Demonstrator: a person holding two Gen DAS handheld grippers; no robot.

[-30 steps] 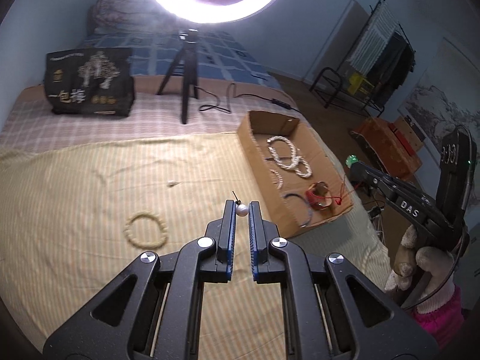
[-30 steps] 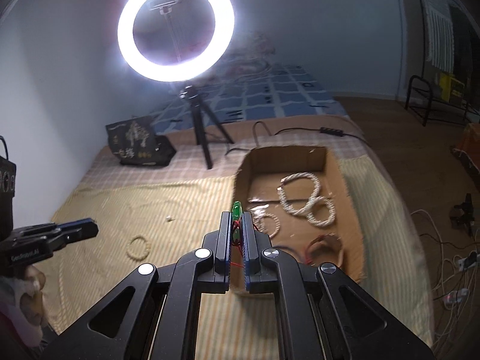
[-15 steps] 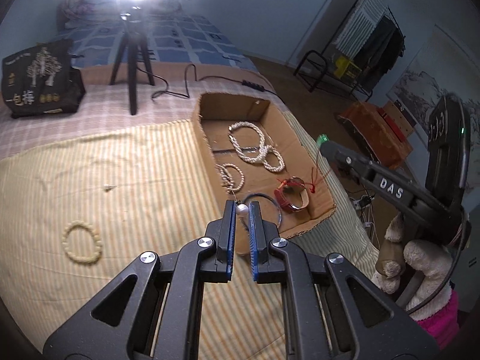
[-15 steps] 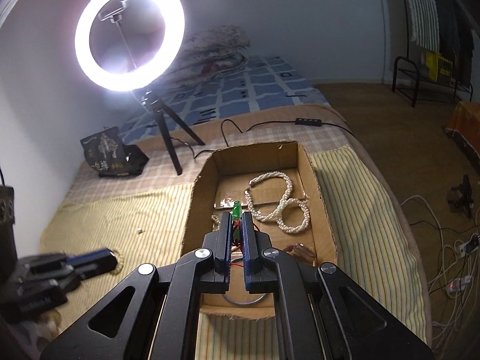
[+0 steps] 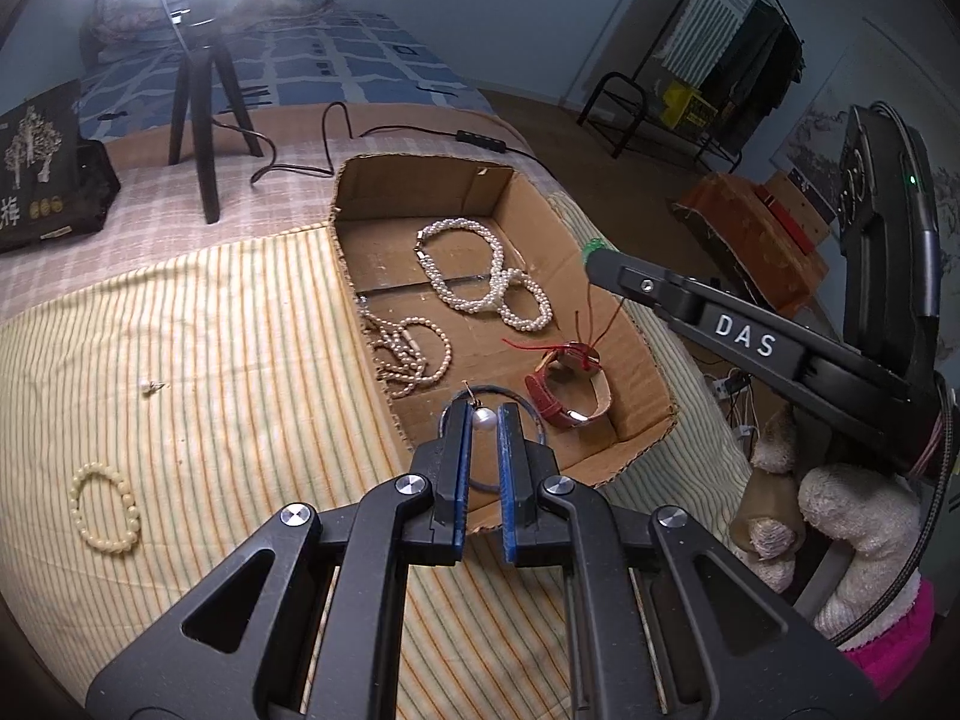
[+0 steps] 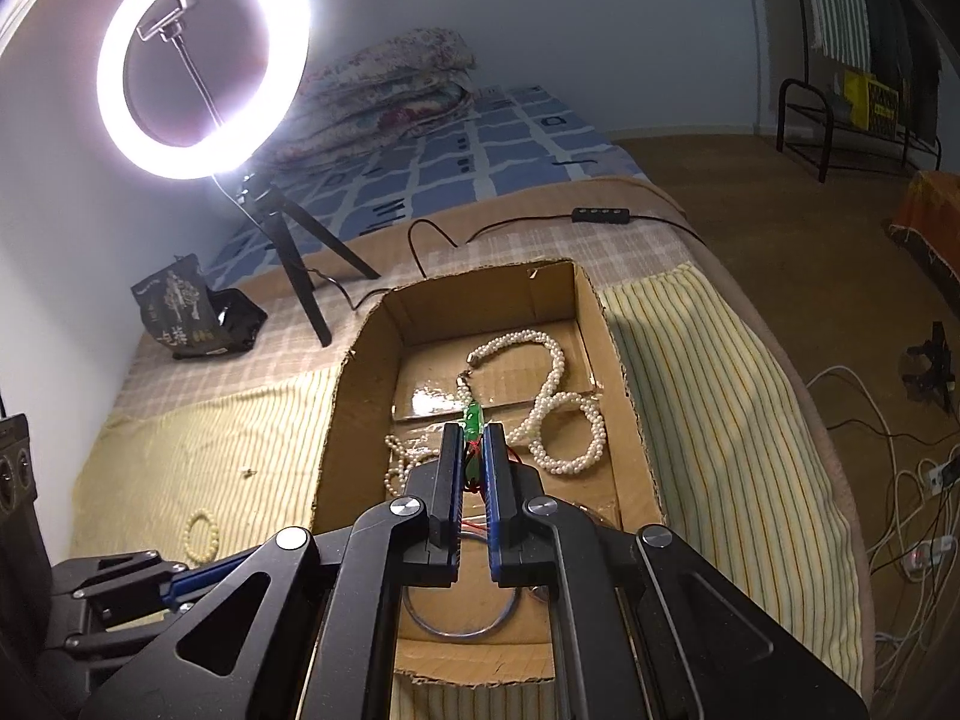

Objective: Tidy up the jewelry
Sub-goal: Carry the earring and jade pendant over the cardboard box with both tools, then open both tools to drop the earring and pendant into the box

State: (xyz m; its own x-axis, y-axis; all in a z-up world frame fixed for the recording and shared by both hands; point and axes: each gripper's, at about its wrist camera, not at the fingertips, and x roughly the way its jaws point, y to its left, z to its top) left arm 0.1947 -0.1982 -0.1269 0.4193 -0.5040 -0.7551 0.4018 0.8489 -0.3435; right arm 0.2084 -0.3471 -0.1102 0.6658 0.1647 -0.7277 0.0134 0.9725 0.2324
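My left gripper is shut on a pearl earring and holds it over the near end of the cardboard box. My right gripper is shut on a green pendant with red cord above the box; its tip shows in the left wrist view. In the box lie pearl necklaces, a pearl strand, a red bracelet and a dark ring bangle.
A cream bead bracelet and a small earring lie on the striped cloth left of the box. A ring light on a tripod, its cable and a black bag stand behind. The bed edge drops off to the right.
Both grippers have moved forward and over the box with their items held. The box now fills the middle of both views.
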